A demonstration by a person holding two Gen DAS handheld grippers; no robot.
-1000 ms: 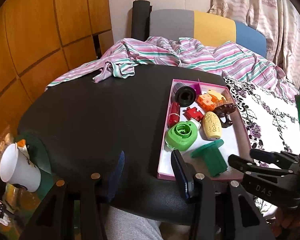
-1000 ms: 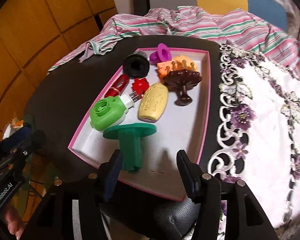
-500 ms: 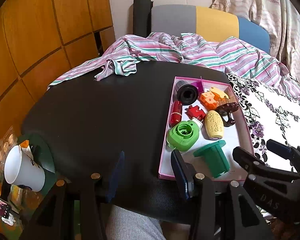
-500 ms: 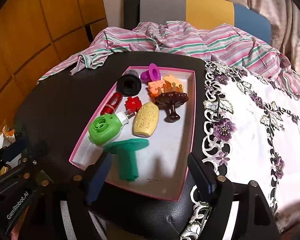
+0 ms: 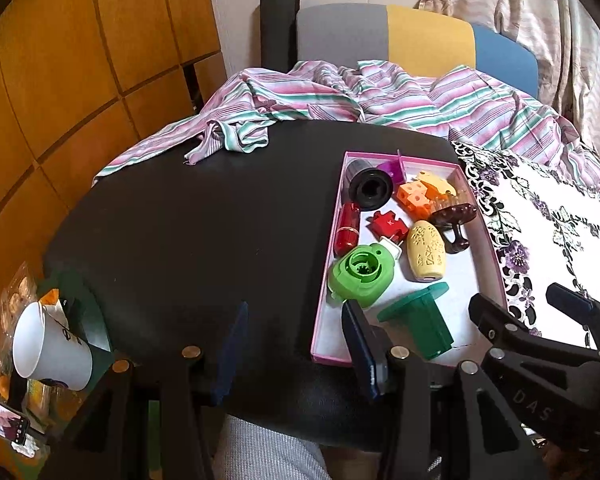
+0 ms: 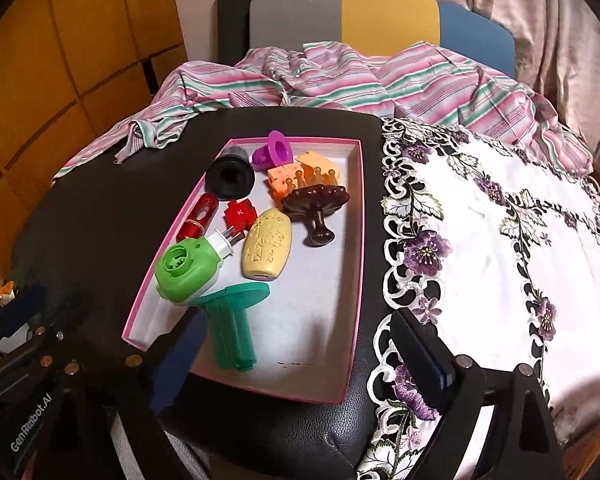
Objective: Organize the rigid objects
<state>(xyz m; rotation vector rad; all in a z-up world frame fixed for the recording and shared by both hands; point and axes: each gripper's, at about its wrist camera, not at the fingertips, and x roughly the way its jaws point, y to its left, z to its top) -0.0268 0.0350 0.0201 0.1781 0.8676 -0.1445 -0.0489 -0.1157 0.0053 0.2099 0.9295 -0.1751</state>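
While the dark green T-shaped piece [image 6: 232, 320] lies at the near end of the pink box [image 6: 356, 240], beside the light green round toy [image 6: 188, 272], the right gripper [image 6: 300, 356] has just been opening its fingers wide, with nothing held. The left gripper [image 5: 292, 344] hangs half open over the black surface [image 5: 200, 220], empty.

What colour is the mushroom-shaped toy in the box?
Dark brown mushroom-shaped toy; clearest in the right wrist view.

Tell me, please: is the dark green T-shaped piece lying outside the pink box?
No, the dark green T-shaped piece lies inside the pink box, on its white floor near the front edge, beside the light green round piece.
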